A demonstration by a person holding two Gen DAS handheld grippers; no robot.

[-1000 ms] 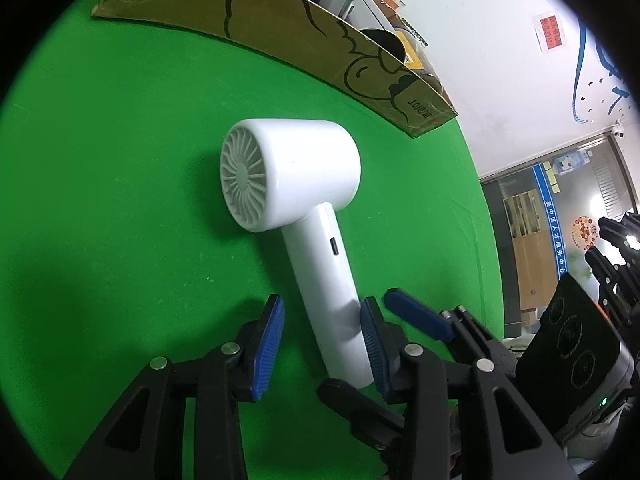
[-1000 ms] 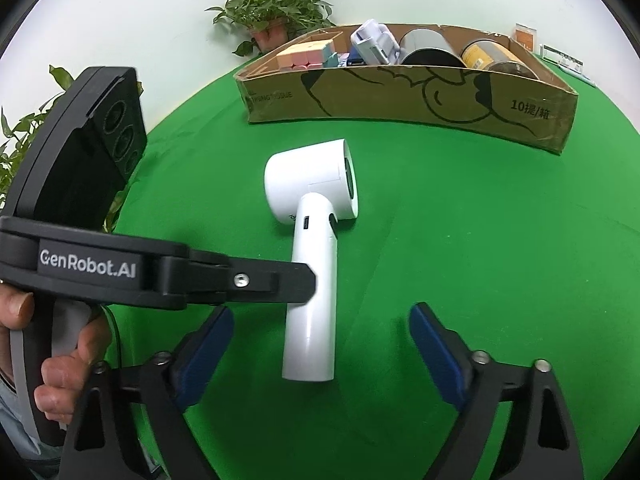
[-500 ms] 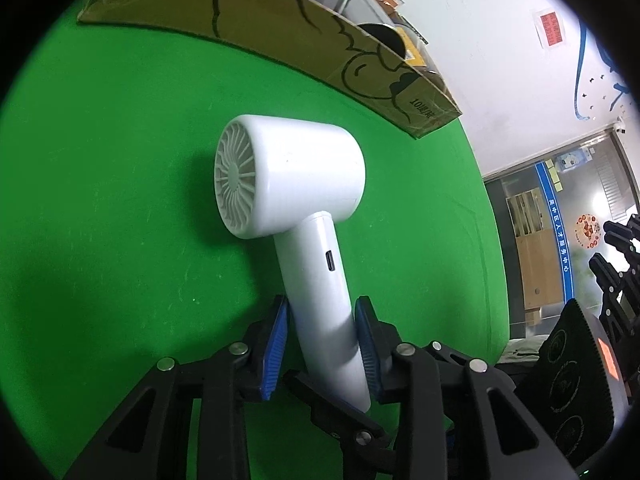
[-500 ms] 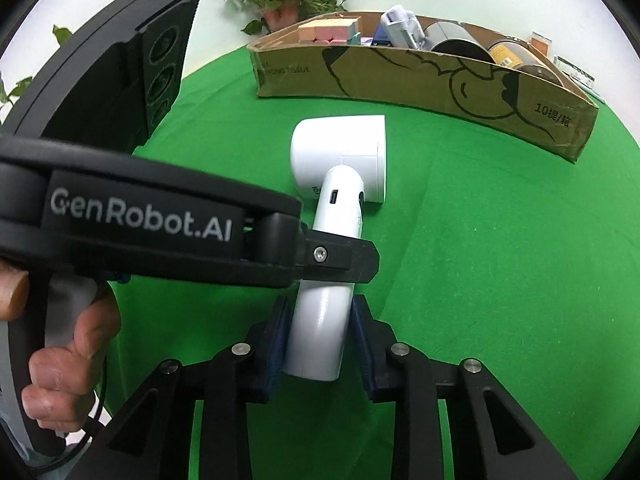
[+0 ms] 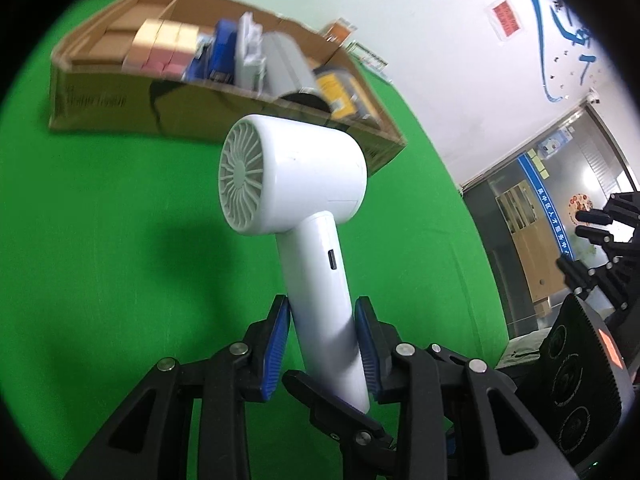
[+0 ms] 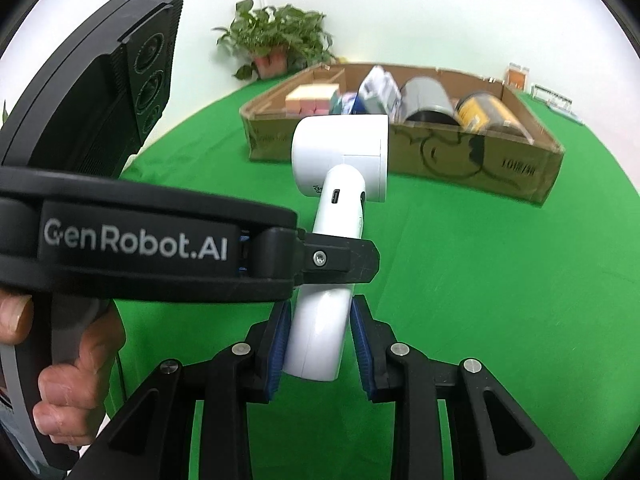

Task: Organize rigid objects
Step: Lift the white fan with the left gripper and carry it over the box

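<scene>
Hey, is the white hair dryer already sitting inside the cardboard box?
No, the hair dryer is outside the cardboard box, its handle clamped by both the right gripper and the left gripper.

I see a green tabletop (image 5: 100, 220), white wall (image 6: 400, 12), potted plant (image 6: 276, 44), glass door (image 5: 560, 208) at right.

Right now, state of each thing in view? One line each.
Hair dryer: lifted off the green cloth, head tilted up, gripped by its handle.
Left gripper: shut on the handle.
Right gripper: shut on the handle's end.
Cardboard box: open-topped, holding items, resting on the cloth.
</scene>
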